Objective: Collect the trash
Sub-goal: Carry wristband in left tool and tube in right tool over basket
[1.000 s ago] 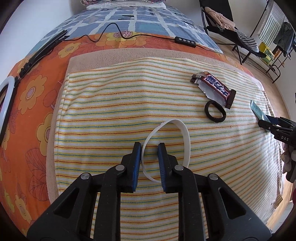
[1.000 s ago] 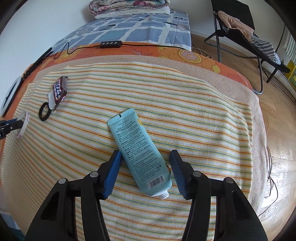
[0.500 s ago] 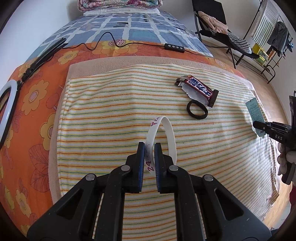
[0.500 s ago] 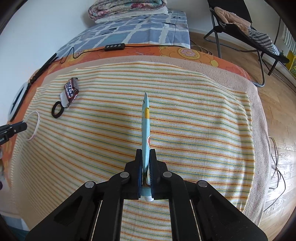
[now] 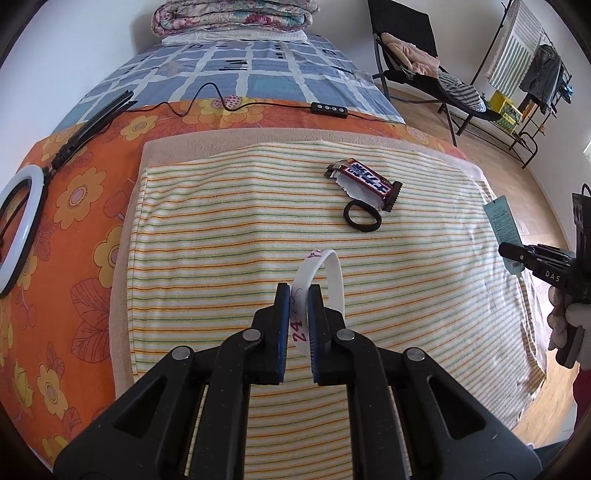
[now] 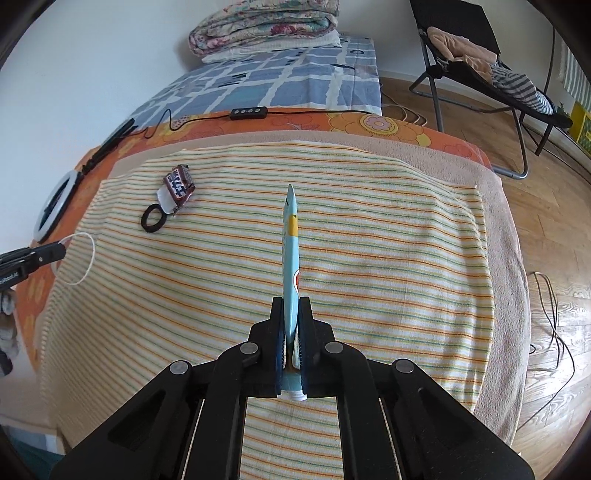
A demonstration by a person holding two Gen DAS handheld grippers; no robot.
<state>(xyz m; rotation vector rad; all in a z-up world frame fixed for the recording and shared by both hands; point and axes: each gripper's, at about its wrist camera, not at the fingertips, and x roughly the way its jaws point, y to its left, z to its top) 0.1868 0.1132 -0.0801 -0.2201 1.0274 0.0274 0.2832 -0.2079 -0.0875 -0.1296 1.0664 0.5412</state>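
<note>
My left gripper (image 5: 298, 295) is shut on a white paper wristband (image 5: 334, 273) with purple writing and holds it above the striped towel (image 5: 221, 236). My right gripper (image 6: 291, 306) is shut on a flattened light blue tube (image 6: 290, 251), held edge-on above the towel. A torn candy bar wrapper (image 5: 364, 181) and a black hair tie (image 5: 362, 216) lie on the towel's far side; they also show in the right wrist view, the wrapper (image 6: 178, 184) and the tie (image 6: 153, 219). Each gripper shows in the other's view, the left (image 6: 55, 253) and the right (image 5: 513, 254).
The towel covers an orange flowered sheet (image 5: 74, 206) on a bed. A ring light (image 5: 18, 221) with its cable and black remote (image 5: 328, 109) lies at the left and back. Folded blankets (image 5: 236, 14) sit at the bed's far end. A folding chair (image 6: 480, 62) stands on the wooden floor.
Both grippers closed, the left on the wristband and the right on the tube, then lifted them off the towel. The tube turned from flat to edge-on.
</note>
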